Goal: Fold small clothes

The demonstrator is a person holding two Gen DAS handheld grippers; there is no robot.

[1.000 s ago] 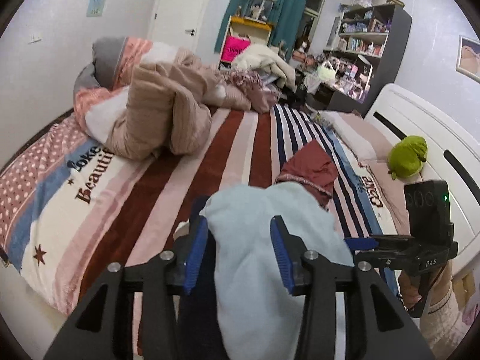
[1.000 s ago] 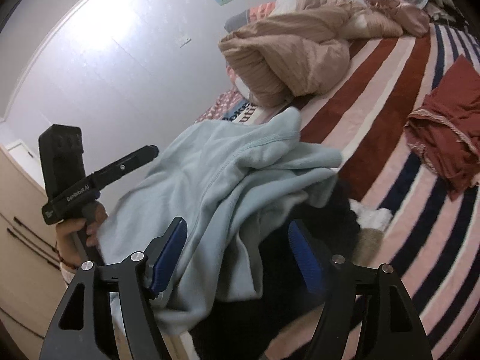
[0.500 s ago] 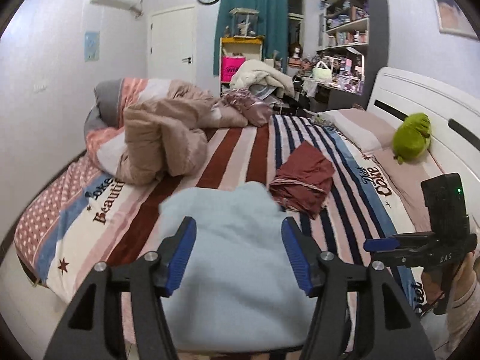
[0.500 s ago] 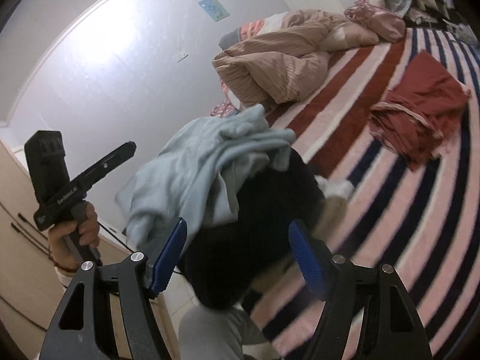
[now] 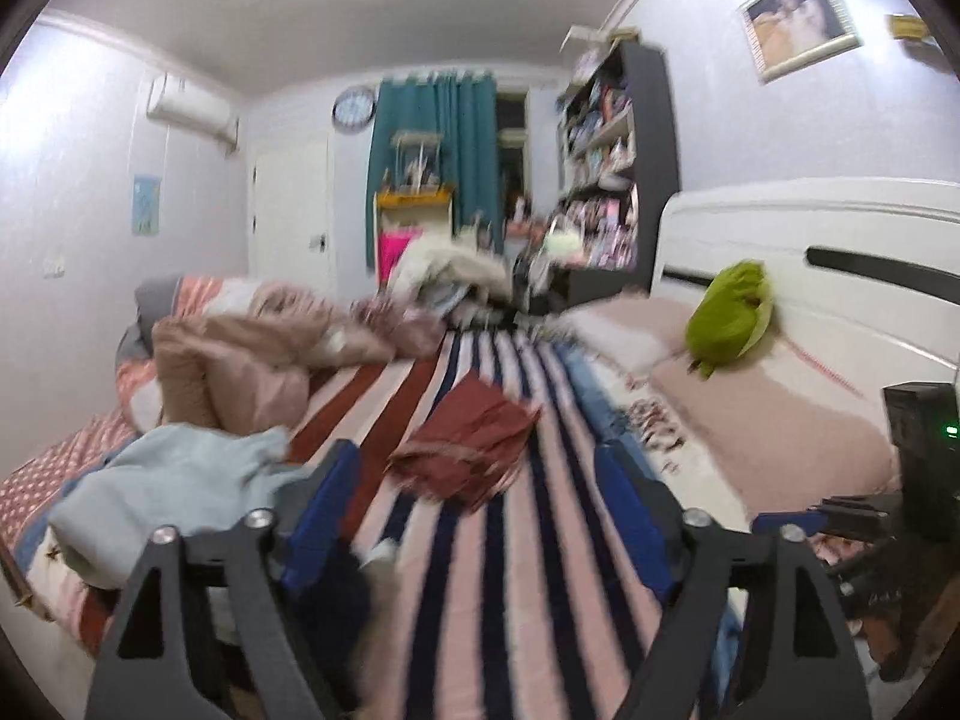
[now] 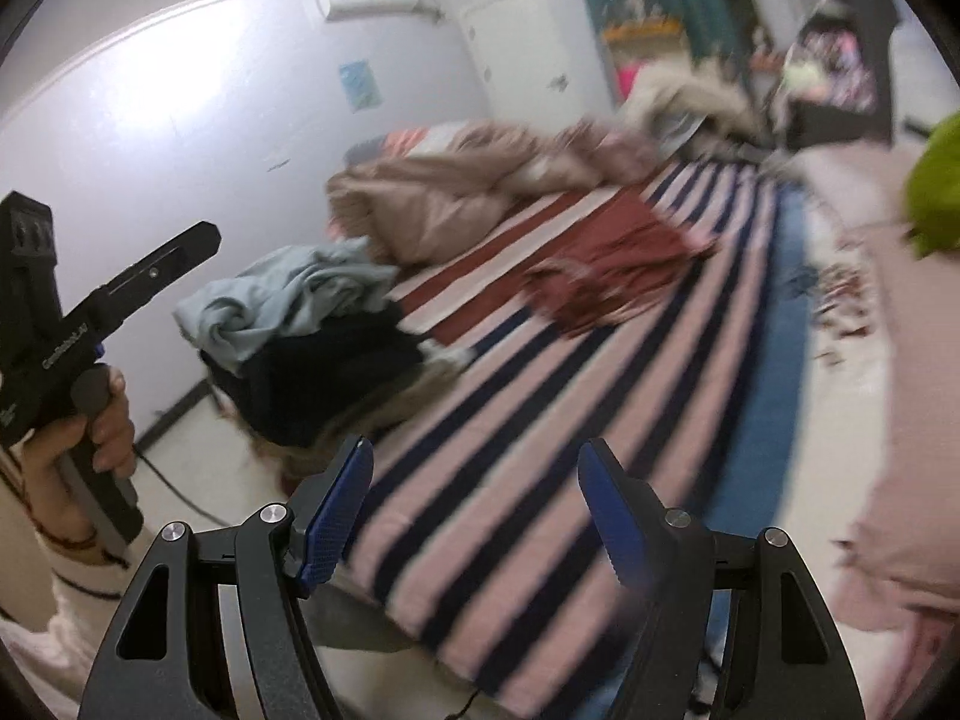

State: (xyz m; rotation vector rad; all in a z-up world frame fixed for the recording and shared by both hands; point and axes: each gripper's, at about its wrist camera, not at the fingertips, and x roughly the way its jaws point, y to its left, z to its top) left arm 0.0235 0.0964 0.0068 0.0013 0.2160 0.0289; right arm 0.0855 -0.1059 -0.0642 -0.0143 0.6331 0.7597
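Choosing the next garment — both grippers (image 5: 477, 492) (image 6: 474, 507) gape wide, holding nothing. Red cloth (image 5: 474, 450) lies ahead, likely next — it wants a corner pinch.

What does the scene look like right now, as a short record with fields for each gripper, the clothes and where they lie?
left gripper: open, empty
right gripper: open, empty
light blue garment: crumpled, on a dark garment near the bed edge
dark red garment: rumpled, mid-bed, apart from the pile
surface: striped bedspread
also on bed: beige quilt, green plush toy
image: motion-blurred
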